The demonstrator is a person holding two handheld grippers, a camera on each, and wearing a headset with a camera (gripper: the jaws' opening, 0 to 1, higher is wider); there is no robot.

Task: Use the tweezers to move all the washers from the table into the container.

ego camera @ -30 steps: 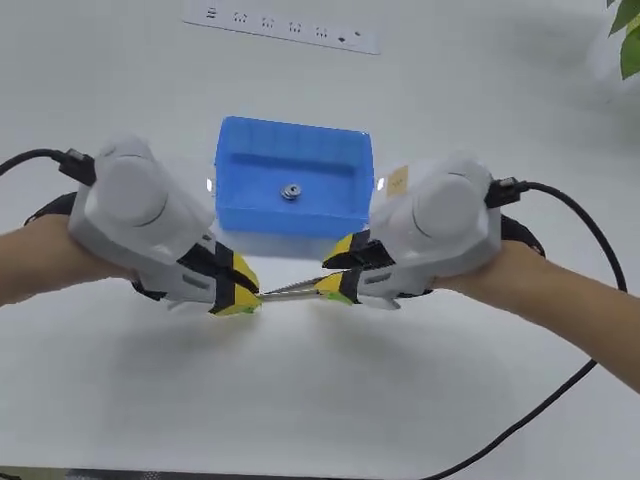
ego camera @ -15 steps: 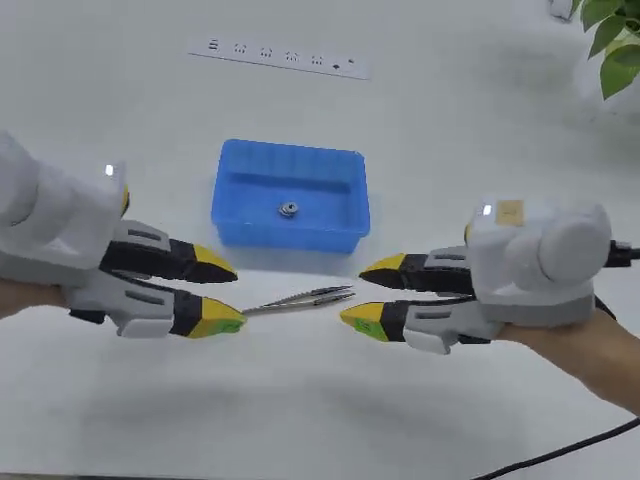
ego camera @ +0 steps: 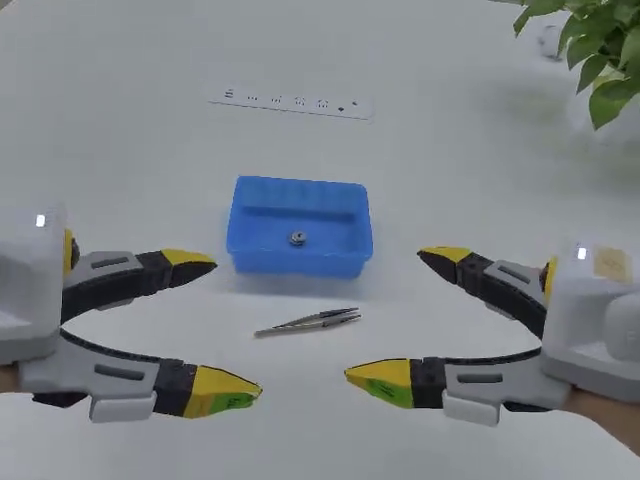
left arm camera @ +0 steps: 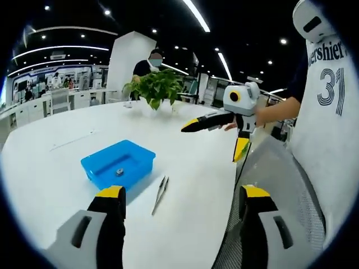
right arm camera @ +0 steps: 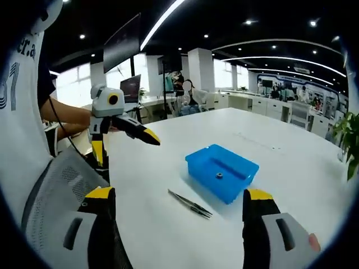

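Note:
The blue container sits mid-table with one washer inside it. The metal tweezers lie flat on the white table just in front of it, touched by nothing. My left gripper hangs open at the left, my right gripper open at the right, both empty and clear of the tweezers. In the left gripper view the container, washer and tweezers lie ahead of the spread jaws. In the right gripper view the container and tweezers lie ahead too.
A white power strip lies at the back of the table. A green plant stands at the far right corner. The table's near edge and a mesh chair are close to me. A person stands beyond the plant.
Both grippers were close together at the tweezers a second ago. They have opened wide and drawn apart toward me, leaving the tweezers on the table. The head camera has tilted up.

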